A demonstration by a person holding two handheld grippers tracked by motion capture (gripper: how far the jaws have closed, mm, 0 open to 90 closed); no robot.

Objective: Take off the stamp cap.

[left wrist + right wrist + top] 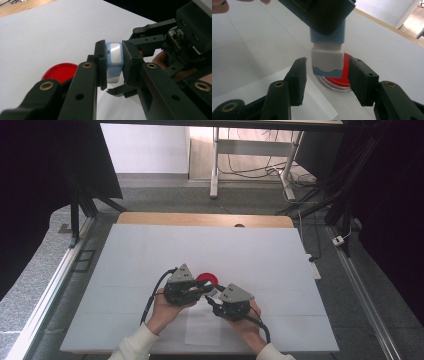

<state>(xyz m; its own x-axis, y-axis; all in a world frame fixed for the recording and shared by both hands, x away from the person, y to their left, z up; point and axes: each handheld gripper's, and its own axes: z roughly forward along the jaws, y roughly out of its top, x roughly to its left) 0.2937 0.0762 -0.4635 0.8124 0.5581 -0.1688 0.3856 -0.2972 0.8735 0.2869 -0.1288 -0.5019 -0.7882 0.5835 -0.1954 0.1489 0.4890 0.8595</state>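
While the small blue and white block (114,62) is clamped between the 2 jaws of the left gripper (113,66) and held in the air above the white table (150,255), its white end (327,58) is presented to the right gripper (327,80), whose jaws stand on either side of that end without touching it. A narrow gap is seen between each pad and the white part, so nothing is yet gripped on that side. In the high view the 2 grippers, left (206,289) and right (214,304), are brought nose to nose near the table's front middle, each carried in 1 hand. Just behind and below the block a round red dish (340,76) with a clear rim is resting on the table, and a white sheet of paper (202,330) is laid in front of it, near the person's sleeves. As far as can be judged, the block has been picked up and lined up for the second grip; the closing on the white end, which looks like a cap, and whatever pull or handover follows are left to be done.
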